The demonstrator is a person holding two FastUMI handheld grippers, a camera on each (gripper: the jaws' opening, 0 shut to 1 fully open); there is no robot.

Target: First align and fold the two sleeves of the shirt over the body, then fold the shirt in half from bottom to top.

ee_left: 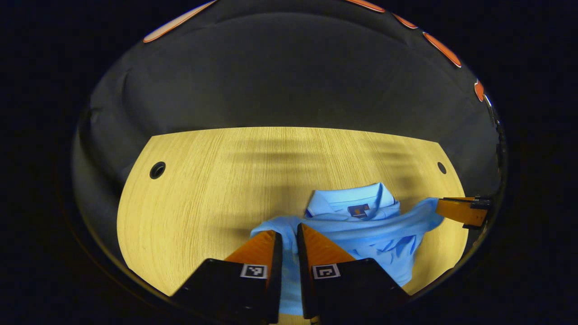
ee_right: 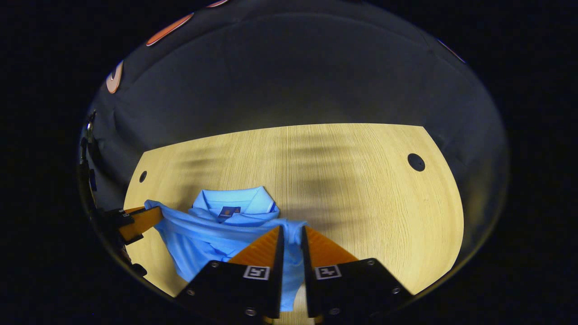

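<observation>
The counter carries the shirt, collar at the far side; its near hem is lifted, stretched crosswise between the left gripper and right gripper; each pair of fingers is pinched nearly closed on a hem corner; the fold, I judge, runs forward toward the collar.

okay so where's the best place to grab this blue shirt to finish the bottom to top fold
By the hem's two corners, one per gripper, from the near side. The left gripper and right gripper each pinch a corner of the shirt, its hem edge stretched between them near the collar, which lies on the table.
</observation>
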